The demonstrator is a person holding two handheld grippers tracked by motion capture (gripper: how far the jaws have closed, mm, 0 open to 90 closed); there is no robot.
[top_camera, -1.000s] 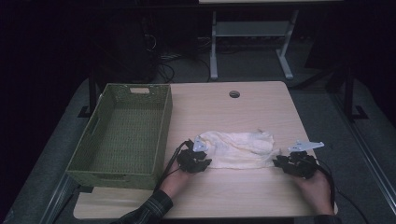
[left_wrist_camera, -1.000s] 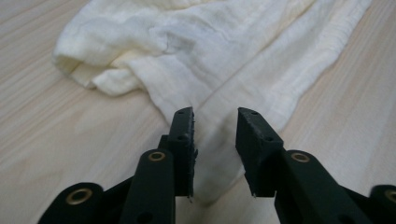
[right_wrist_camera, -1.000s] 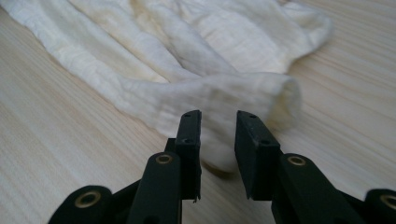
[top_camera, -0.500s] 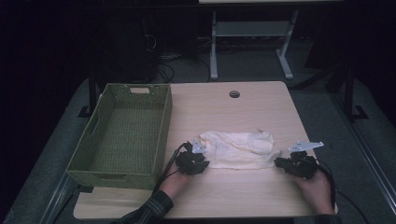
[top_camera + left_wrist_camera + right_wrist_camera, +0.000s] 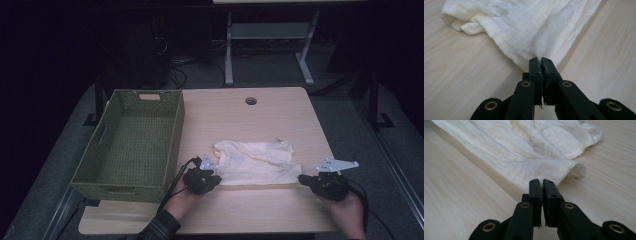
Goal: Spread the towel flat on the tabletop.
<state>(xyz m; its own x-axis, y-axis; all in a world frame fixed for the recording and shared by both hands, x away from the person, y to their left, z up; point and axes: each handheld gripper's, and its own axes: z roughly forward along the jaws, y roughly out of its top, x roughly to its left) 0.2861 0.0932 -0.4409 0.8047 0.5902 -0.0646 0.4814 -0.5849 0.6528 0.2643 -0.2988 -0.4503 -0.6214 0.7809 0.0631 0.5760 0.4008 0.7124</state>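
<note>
1. A crumpled cream-white cotton cloth (image 5: 255,162) is lying on the near half of the pale wooden table (image 5: 240,117), to the right of the basket and between the person's two hands.
2. The left gripper (image 5: 212,179) is sitting at the cloth's near left corner. Seen in the left gripper view, its black jaws have just been closing and are now clamping a pinch of the cloth (image 5: 534,27) between their tips (image 5: 540,61), so it is grasping the fabric.
3. The right gripper (image 5: 303,178) is sitting at the cloth's near right corner. In the right gripper view its jaws have likewise just been closing; they are standing almost together with the cloth's (image 5: 529,152) folded edge running into the narrow slit at their tips (image 5: 541,182), so it too is gripping the cloth.
4. The cloth's near edge is stretching in a fairly straight line from one gripper to the other, while the far part is lying bunched and wrinkled on the tabletop.
5. A grey three-cornered plate is showing on top of each gripper, and dark cables are trailing back from both towards the near table edge.
6. A green woven rectangular basket (image 5: 100,150) is standing on the left side of the table, just beside the left gripper but apart from the cloth.
7. A small round hole (image 5: 251,101) is showing in the tabletop near the far edge, well apart from the cloth.
</note>
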